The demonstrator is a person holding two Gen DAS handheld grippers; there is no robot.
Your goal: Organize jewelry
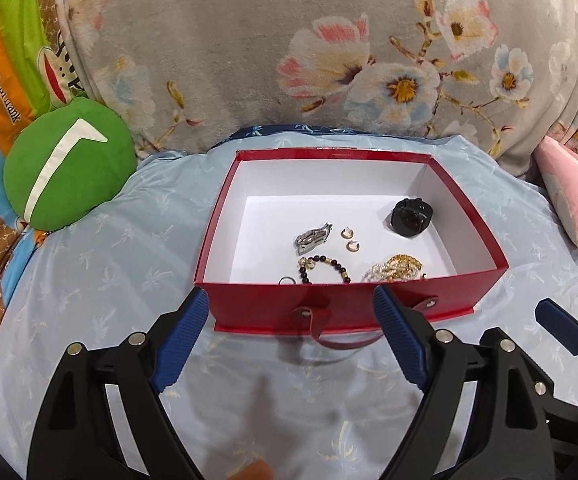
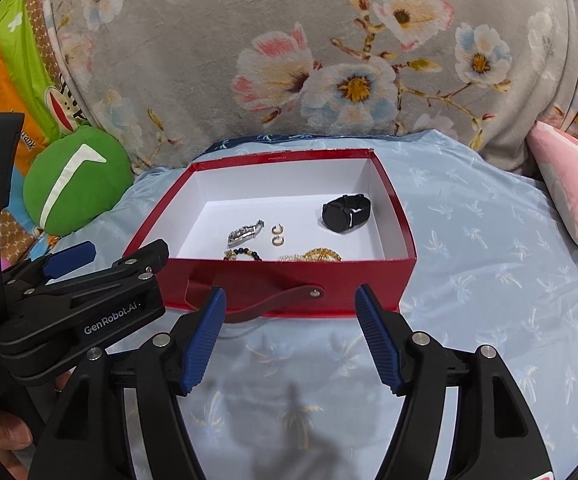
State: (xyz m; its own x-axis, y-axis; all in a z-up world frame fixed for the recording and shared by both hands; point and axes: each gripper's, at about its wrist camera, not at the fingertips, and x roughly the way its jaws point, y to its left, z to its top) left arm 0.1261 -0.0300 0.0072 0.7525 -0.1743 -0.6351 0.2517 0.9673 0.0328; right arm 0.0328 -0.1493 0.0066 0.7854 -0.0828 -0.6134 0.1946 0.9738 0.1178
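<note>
A red box (image 1: pixel 329 304) with a white inside stands open on the light blue bedspread; it also shows in the right wrist view (image 2: pixel 289 280). Inside lie a black watch (image 1: pixel 411 216), a silver watch (image 1: pixel 313 236), two small hoop earrings (image 1: pixel 349 239), a dark bead bracelet (image 1: pixel 323 268), a small ring (image 1: pixel 285 280) and a gold and pearl chain pile (image 1: pixel 397 268). The black watch (image 2: pixel 347 212) and silver watch (image 2: pixel 245 233) show in the right wrist view too. My left gripper (image 1: pixel 291 300) is open and empty just before the box's front wall. My right gripper (image 2: pixel 287 296) is open and empty there too.
A red strap handle (image 2: pixel 273 300) hangs on the box front. A green round cushion (image 1: pixel 69 168) lies at the left, a pink pillow (image 1: pixel 573 196) at the right. A grey floral blanket (image 1: pixel 289 48) rises behind the box. The left gripper's body (image 2: pixel 81 304) shows left in the right wrist view.
</note>
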